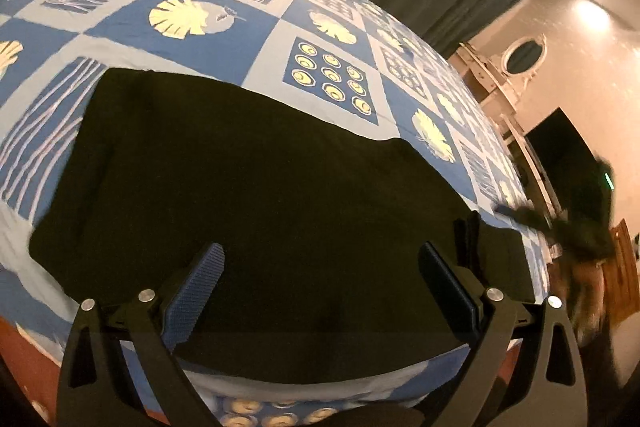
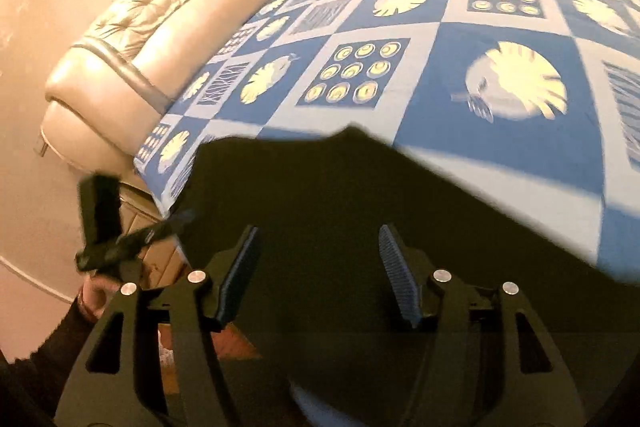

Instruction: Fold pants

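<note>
Black pants [image 1: 248, 187] flat on bed [image 1: 256, 39], fold laid; your left hand-held gripper [image 1: 320, 291] and right hand-held gripper [image 2: 320, 275] both released above pants. Next: regrasp near edge for another fold.

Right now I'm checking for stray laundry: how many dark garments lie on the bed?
1. One pair of black pants lies flat on the blue patterned bedspread, near its front edge, just ahead of both tools. Its nearest part is hidden behind them.

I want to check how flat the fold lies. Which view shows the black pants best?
The left wrist view: the black pants spread across the patterned bedspread with the far and left edges visible and fairly sharp. In the right wrist view the pants are a dark, motion-blurred mass, only the far edge showing.
</note>
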`<state>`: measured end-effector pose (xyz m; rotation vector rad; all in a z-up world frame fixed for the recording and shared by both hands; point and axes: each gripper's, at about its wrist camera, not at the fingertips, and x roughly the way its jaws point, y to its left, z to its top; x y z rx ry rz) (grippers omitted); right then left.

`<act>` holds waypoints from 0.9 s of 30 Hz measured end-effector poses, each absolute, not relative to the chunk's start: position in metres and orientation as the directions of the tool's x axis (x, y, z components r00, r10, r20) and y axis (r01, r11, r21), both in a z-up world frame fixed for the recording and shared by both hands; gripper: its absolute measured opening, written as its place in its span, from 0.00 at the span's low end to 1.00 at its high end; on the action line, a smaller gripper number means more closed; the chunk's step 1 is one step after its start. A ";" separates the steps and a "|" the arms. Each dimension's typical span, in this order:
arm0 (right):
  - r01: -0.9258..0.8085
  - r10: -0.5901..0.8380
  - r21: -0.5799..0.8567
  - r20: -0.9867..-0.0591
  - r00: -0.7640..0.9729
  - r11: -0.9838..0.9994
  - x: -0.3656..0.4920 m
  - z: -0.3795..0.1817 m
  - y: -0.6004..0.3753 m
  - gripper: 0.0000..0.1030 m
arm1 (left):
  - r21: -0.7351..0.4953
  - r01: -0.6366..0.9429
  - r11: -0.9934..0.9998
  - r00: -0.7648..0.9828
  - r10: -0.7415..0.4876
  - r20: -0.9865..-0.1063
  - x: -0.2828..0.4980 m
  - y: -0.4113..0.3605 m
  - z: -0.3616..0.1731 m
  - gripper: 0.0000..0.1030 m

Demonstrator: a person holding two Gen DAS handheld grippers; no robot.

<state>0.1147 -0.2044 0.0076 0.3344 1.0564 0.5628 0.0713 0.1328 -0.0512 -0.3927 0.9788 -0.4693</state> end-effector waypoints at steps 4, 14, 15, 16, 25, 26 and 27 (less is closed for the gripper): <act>-0.253 0.630 0.577 -0.723 0.284 0.777 0.181 -0.017 -0.195 0.61 | -0.551 0.193 0.812 0.444 -0.573 -0.689 0.080 0.151 -0.068 0.94; -0.182 0.729 0.707 -0.674 0.121 0.684 0.249 -0.072 -0.172 0.13 | -0.664 0.220 0.715 0.439 -0.680 -0.587 0.078 0.169 -0.080 0.94; -0.181 0.720 0.698 -0.683 0.123 0.693 0.250 -0.073 -0.172 0.10 | -0.662 0.224 0.716 0.440 -0.680 -0.587 0.078 0.168 -0.080 0.94; -0.185 0.713 0.690 -0.689 0.131 0.700 0.250 -0.074 -0.173 0.10 | -0.658 0.230 0.717 0.441 -0.680 -0.586 0.077 0.168 -0.080 0.94; -0.146 0.696 0.681 -0.693 0.190 0.718 0.256 -0.085 -0.176 0.07 | -0.624 0.279 0.730 0.453 -0.673 -0.585 0.066 0.166 -0.080 0.94; -0.130 0.705 0.695 -0.683 0.192 0.708 0.256 -0.086 -0.178 0.07 | -0.624 0.281 0.729 0.454 -0.674 -0.583 0.066 0.166 -0.080 0.94; -0.115 0.712 0.705 -0.673 0.200 0.700 0.256 -0.087 -0.180 0.09 | -0.625 0.283 0.727 0.454 -0.676 -0.580 0.065 0.167 -0.079 0.94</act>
